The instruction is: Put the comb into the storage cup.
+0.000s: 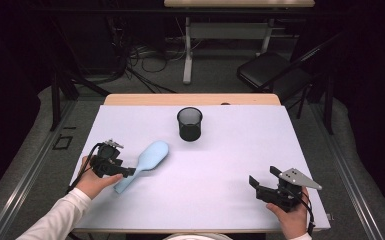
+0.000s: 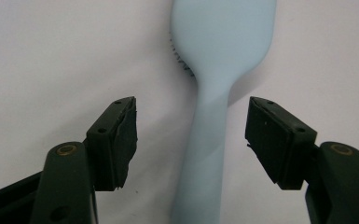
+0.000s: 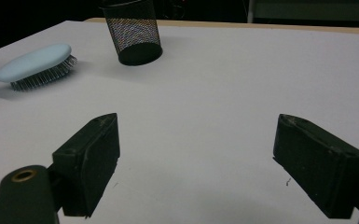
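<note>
Hairbrush (image 1: pixel 144 165): light blue, lying bristles down on the white table (image 1: pixel 230 165), head pointing toward the black mesh cup (image 1: pixel 189 124), near-left of that cup and apart from it.
Left gripper (image 2: pixel 191 135): over the handle, jaws spread wide to either side of it, pads not touching; nothing gripped.
Right gripper (image 1: pixel 261 184): near-right of the cup, well apart from it, jaws wide, holding nothing.
Step in hand, as judged: either letting go of the handle or lining up to take it.
Doing it well: handle centred between the pads, squeezed across its narrow width, well back from the bristles.
Edges: brush handle end fairly near the table's left edge; lift rather than drag outward.
Open room: bare surface between brush, cup and right gripper; path to the cup unobstructed.
</note>
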Available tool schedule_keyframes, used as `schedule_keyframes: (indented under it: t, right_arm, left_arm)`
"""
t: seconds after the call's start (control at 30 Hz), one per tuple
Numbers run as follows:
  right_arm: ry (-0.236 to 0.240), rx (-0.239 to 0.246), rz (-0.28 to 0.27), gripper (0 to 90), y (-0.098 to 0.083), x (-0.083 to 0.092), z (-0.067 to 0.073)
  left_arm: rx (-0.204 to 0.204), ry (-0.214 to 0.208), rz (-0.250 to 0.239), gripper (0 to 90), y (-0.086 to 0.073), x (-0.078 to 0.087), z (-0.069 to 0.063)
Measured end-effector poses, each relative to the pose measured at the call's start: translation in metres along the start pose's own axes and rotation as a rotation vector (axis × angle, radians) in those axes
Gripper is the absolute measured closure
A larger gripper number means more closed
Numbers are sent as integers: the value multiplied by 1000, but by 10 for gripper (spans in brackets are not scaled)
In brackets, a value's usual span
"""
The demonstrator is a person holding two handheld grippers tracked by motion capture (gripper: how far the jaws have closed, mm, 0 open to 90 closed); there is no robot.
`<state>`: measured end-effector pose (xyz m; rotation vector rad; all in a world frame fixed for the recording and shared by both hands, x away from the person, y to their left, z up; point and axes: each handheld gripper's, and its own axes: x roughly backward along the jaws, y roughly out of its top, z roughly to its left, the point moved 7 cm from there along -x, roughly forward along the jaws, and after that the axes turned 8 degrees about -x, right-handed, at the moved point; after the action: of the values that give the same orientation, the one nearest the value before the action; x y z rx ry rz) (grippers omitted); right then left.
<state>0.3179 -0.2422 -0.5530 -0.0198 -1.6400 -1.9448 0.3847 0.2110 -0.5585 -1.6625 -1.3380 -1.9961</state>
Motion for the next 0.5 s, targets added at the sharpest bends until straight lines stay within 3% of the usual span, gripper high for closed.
schedule_keyframes:
  t: [0.5]
  right_arm:
    - [2, 0, 8, 142, -1, 0, 0]
  left_arm:
    - [-21, -6, 29, 95, 4, -6, -7]
